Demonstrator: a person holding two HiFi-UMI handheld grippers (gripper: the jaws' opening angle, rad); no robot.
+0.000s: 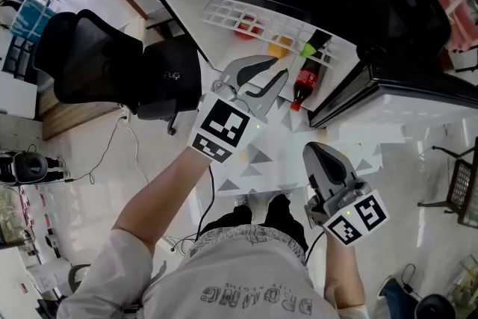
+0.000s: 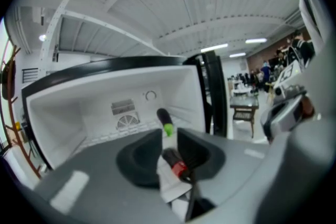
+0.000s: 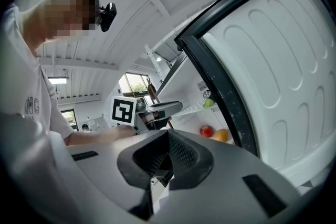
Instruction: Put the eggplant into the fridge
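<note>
The eggplant, dark with a bright green stem, lies on a white shelf inside the open fridge. In the left gripper view the eggplant rests beyond the jaws, apart from them. My left gripper hovers just in front of the shelf, jaws partly apart with nothing pressed between them. A cola bottle with a red cap stands right under that gripper. My right gripper hangs lower, away from the fridge, its jaws together and empty.
A tomato and an orange fruit sit on the same shelf. The fridge door stands open at the right. A black office chair stands to the left of the fridge. The floor is pale and glossy.
</note>
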